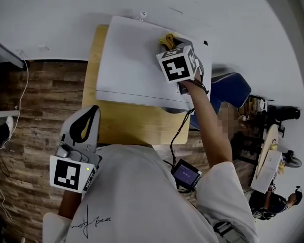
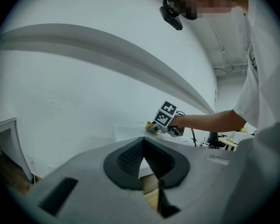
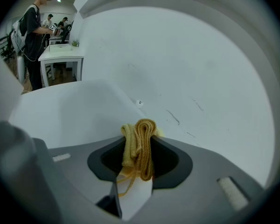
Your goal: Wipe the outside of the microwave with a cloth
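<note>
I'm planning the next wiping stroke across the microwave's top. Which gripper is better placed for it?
Right. The right gripper has its jaws shut on the yellow cloth and is already over the microwave, at its white top. The left gripper is empty, jaws together, down by the person's torso.

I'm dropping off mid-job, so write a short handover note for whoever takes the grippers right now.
The right gripper is shut on the yellow cloth, at the back right of the microwave top.
The left gripper is shut, empty, held low, away from the microwave.
The microwave stands on the wooden table by the wall.
How much is wiped cannot be told; likely left: rest of top, sides, front.
</note>
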{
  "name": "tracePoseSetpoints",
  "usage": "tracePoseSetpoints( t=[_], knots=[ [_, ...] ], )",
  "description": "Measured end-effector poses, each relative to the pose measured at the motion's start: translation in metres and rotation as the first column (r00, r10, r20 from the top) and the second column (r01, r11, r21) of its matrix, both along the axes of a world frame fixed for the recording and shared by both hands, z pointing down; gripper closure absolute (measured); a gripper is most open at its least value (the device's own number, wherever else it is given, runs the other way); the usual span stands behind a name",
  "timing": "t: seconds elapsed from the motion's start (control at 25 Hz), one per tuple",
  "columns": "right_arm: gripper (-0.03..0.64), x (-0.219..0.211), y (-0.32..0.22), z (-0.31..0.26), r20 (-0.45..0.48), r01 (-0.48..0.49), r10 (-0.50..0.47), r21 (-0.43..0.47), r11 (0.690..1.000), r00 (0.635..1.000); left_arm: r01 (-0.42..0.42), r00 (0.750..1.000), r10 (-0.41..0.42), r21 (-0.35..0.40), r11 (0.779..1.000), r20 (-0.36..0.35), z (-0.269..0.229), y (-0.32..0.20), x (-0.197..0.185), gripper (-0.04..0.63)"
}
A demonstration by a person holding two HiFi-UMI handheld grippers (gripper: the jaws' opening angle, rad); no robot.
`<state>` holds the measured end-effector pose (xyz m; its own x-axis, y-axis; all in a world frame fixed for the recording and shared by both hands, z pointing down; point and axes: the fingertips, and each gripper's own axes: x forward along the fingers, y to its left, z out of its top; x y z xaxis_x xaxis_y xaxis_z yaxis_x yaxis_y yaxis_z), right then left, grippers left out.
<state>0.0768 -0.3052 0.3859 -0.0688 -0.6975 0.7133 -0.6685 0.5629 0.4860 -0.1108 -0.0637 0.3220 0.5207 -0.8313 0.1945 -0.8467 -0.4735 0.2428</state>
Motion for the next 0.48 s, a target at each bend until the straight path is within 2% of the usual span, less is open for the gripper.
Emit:
tracePoseSetpoints(
  t=[0.48],
  knots=[
    [0.480,-0.067,-0.002,-0.001,0.050,0.098,-0.098,-0.006,0.995,0.994,0.019,1.000,-0.019,0.001,1.000,-0.002,0.000,-0.005,-0.006,0.601]
  ],
)
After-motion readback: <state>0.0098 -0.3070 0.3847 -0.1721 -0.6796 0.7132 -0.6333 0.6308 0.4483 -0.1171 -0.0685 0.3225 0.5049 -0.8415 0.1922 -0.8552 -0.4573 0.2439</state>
